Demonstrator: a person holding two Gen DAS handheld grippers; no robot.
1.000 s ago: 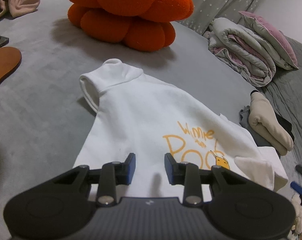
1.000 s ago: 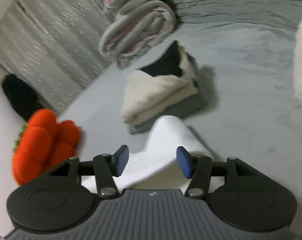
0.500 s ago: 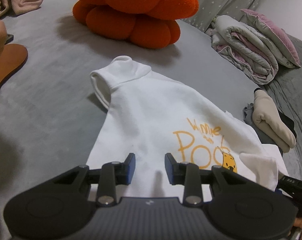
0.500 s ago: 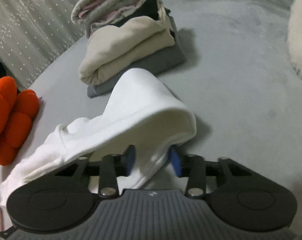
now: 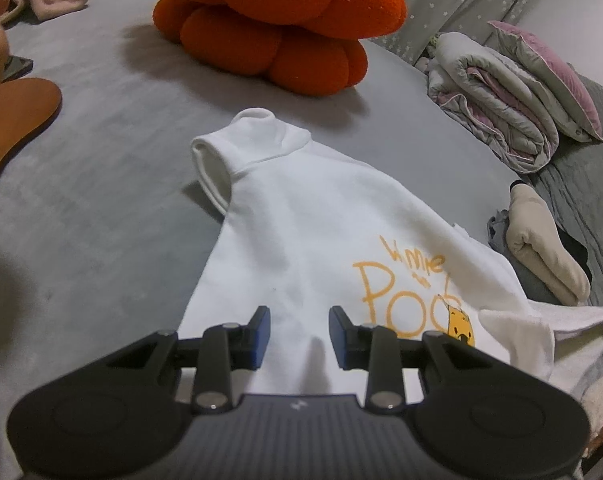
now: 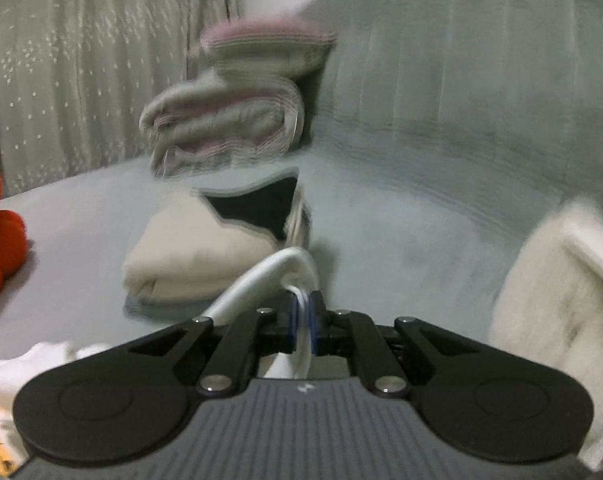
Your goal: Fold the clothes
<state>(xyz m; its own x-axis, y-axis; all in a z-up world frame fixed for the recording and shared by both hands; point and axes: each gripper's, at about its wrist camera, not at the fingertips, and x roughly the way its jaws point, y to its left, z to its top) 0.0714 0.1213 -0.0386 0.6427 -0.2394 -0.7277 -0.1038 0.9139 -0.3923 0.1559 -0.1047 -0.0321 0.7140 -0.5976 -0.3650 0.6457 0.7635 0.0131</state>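
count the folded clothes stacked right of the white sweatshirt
3 show: a cream piece on top, a black one tucked behind it, a grey one underneath. More may be hidden in the stack.

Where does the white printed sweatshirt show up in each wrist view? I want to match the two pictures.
Left wrist: white printed sweatshirt spread across the centre, beyond the open left gripper.
Right wrist: only its pinched edge, bottom centre, in the shut right gripper.
Shared landmark: folded cream garment.
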